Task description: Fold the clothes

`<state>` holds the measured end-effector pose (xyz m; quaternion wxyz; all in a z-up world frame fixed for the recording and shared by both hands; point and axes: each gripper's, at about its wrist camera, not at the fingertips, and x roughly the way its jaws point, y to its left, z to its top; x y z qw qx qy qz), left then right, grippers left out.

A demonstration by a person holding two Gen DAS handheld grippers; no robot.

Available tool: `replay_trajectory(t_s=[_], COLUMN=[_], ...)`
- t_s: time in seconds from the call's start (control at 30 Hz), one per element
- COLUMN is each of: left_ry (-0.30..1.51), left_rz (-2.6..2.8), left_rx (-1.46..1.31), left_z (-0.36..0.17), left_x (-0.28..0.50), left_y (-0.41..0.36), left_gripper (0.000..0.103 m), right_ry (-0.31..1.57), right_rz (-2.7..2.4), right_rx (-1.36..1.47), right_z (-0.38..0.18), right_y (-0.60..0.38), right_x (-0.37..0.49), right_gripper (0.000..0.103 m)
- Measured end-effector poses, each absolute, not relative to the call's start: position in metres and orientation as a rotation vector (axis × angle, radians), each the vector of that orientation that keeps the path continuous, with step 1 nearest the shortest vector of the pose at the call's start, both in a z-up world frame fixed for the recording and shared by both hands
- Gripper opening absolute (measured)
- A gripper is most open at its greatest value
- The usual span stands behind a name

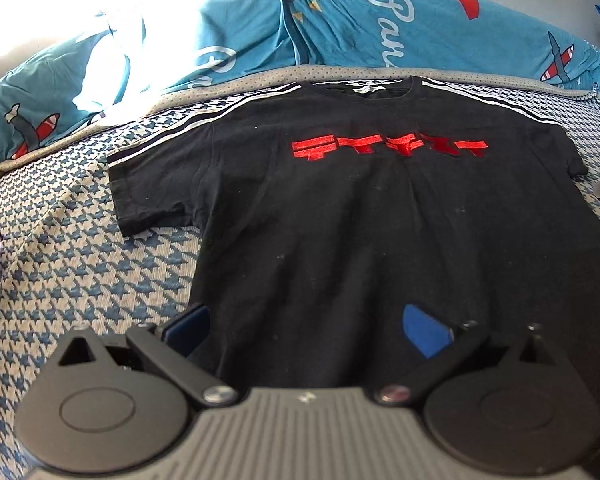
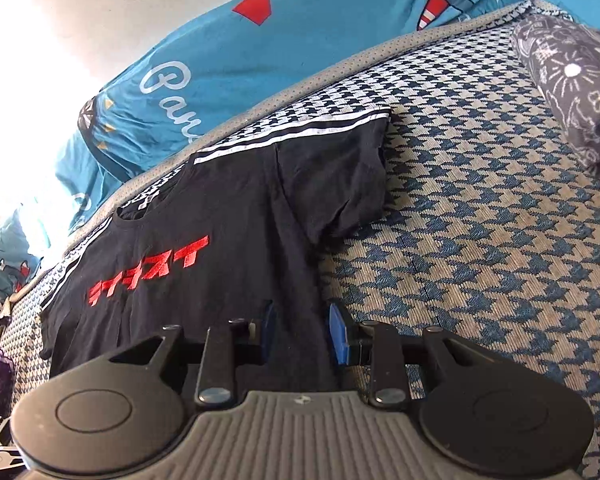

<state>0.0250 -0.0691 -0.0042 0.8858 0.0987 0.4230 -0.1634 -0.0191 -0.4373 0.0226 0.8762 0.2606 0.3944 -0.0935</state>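
The left tool [image 1: 306, 330] is hovering spread wide over the hem of the black T-shirt [image 1: 340, 216]. The right tool [image 2: 302, 334] is straddling the shirt's side edge, pads parted with fabric between them, not visibly clamped. The shirt is lying flat, print up, on the houndstooth bed [image 2: 480, 240], beside a blue quilt [image 1: 340, 28].

The black T-shirt [image 2: 220, 232] bears red katakana-like characters; the teal bedding [image 1: 380, 20] shows white cursive "Pan…".
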Motion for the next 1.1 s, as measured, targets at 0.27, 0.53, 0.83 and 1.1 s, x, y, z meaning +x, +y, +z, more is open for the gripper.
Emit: replay_trajectory(t_s=[0.27, 0.53, 0.83, 1.1], left_ry=[0.903, 0.916, 0.894, 0.884], left_rz=[-0.324, -0.31, -0.297, -0.273], left_rx=[0.176, 0.159, 0.186, 0.202], left_z=[-0.015, -0.025, -0.027, -0.027], left_x=[0.035, 0.043, 0.043, 0.044], left_y=[-0.074, -0.079, -0.082, -0.079], left_gripper=[0.103, 0.103, 0.103, 0.103], right_ry=[0.858, 0.864, 0.837, 0.839], right_rz=[-0.218, -0.205, -0.266, -0.317], right_rx=[0.501, 0.448, 0.469, 0.443], right_z=[0.007, -0.001, -0.002, -0.002], right_y=[-0.438, -0.431, -0.436, -0.438], right_x=[0.006, 0.017, 0.013, 0.014], right_gripper=[0.029, 0.026, 0.003, 0.001])
